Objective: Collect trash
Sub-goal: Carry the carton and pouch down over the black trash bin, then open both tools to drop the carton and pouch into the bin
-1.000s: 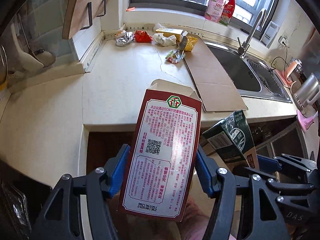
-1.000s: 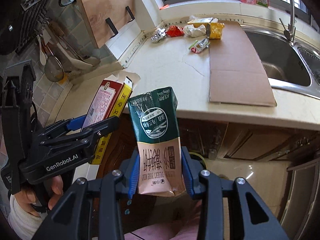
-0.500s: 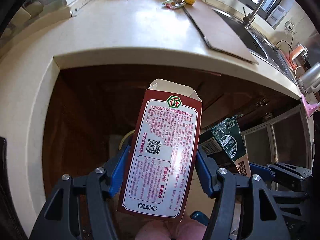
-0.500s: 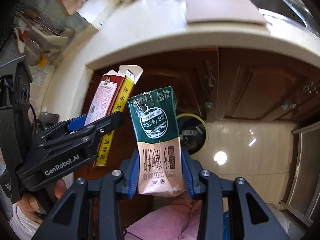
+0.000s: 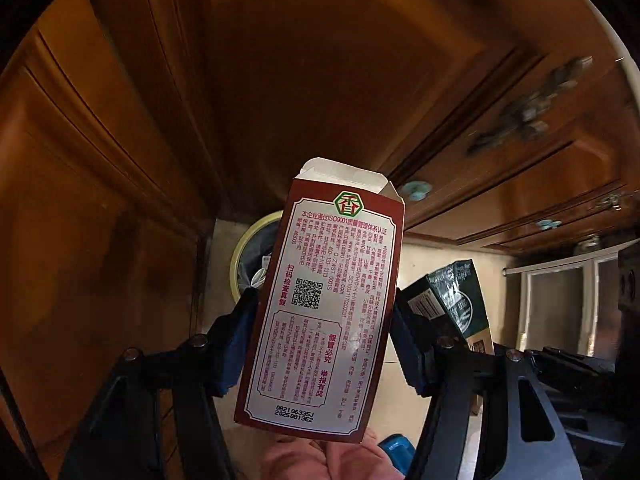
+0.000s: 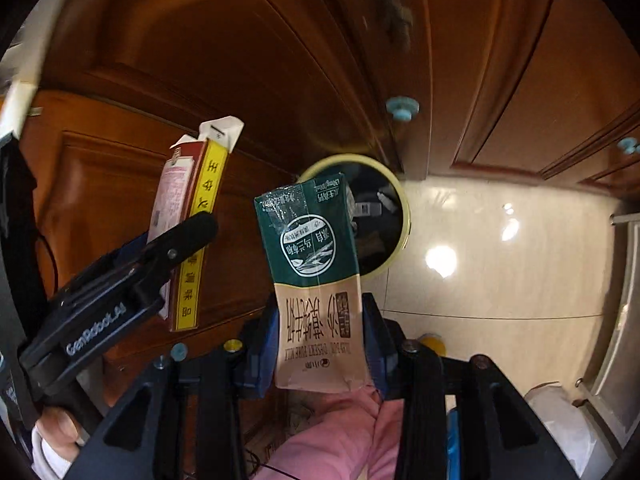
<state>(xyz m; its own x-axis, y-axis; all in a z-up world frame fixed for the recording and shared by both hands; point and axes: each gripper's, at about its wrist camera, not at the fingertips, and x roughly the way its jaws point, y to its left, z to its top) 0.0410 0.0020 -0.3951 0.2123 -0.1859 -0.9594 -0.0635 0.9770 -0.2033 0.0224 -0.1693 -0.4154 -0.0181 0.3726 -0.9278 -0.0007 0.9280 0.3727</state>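
My left gripper point(image 5: 322, 336) is shut on a dark red printed carton point(image 5: 324, 304) with an open top flap. It also shows in the right wrist view point(image 6: 184, 236) with its yellow side. My right gripper point(image 6: 320, 344) is shut on a green and tan milk carton point(image 6: 316, 276), held upside down; this carton shows in the left wrist view point(image 5: 454, 300) too. A round trash bin with a pale yellow rim point(image 6: 404, 216) and a dark liner stands on the floor just beyond both cartons, partly hidden by them; its rim shows in the left wrist view point(image 5: 246, 248).
Brown wooden cabinet doors point(image 6: 240, 60) with light blue knobs point(image 6: 402, 108) rise behind the bin. Glossy cream floor tiles point(image 6: 500, 272) lie to the right. A steel appliance edge point(image 6: 616, 340) stands at far right. My pink-clad legs point(image 6: 340, 436) are below.
Both grippers have dropped from counter level and tilted down toward the floor. The counter has left view; the bin and cabinet doors now fill it. Both cartons stay gripped.
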